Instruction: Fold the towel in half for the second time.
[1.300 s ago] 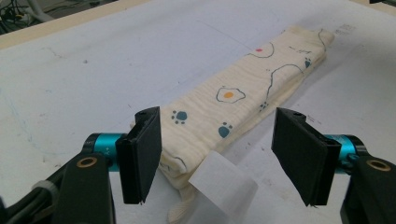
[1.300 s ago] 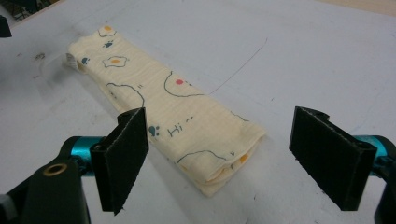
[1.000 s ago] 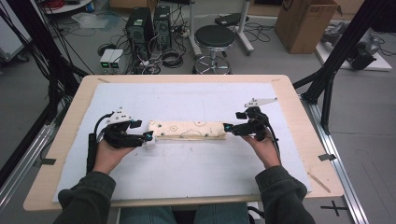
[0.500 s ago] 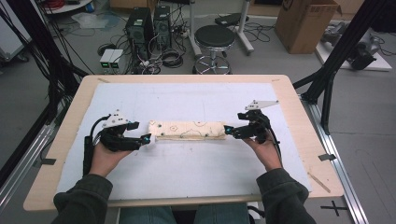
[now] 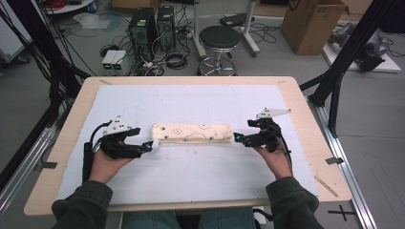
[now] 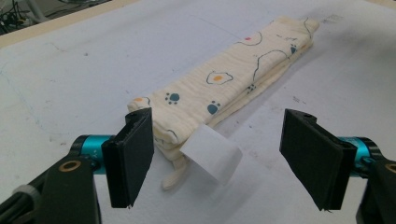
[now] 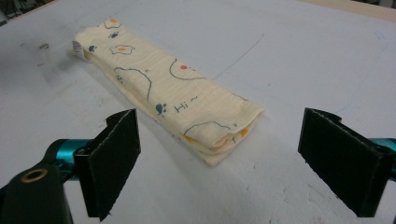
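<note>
— Cluttered workshop behind: computer towers (image 5: 152, 25), a round stool (image 5: 218, 38), a cardboard box (image 5: 310, 24), cables on the floor. Up front, a wooden desk (image 5: 305, 109) covered with a pale sheet (image 5: 200, 100).

— And the thing being worked?

— A folded cloth (image 5: 192, 133), cream with paw prints and fried eggs, lying flat as a long strip mid-desk, between the two claws.

— How would it handle?

— Light, soft and floppy, I'd judge; the layers could slide apart. Best pinched at the short ends, through all the folds.

— Claws now?

— Left claw (image 6: 215, 161) has just been spreading; its jaws stand released around the near end and the white tag (image 6: 211, 153). Right claw (image 7: 219, 163) gapes too, just short of the other end.
</note>
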Motion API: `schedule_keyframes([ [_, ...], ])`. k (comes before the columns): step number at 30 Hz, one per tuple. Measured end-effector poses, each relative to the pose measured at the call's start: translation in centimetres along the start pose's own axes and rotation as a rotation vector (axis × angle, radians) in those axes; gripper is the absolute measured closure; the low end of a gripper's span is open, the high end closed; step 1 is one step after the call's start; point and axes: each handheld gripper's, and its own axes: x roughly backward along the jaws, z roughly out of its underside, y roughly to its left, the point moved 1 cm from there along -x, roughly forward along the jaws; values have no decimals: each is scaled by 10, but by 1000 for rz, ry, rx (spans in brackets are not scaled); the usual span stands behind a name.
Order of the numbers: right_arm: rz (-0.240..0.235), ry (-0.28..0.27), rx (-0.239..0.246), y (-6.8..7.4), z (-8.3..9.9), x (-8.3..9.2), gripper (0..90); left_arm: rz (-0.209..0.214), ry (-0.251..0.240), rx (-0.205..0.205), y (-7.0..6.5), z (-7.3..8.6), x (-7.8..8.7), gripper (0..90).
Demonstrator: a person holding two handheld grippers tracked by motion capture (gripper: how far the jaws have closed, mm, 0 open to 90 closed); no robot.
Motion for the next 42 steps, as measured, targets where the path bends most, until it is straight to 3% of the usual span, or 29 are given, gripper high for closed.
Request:
schedule_keyframes([
  [42, 43, -4, -6, 4, 48, 37, 121, -34, 9, 21, -10, 35, 25, 234],
])
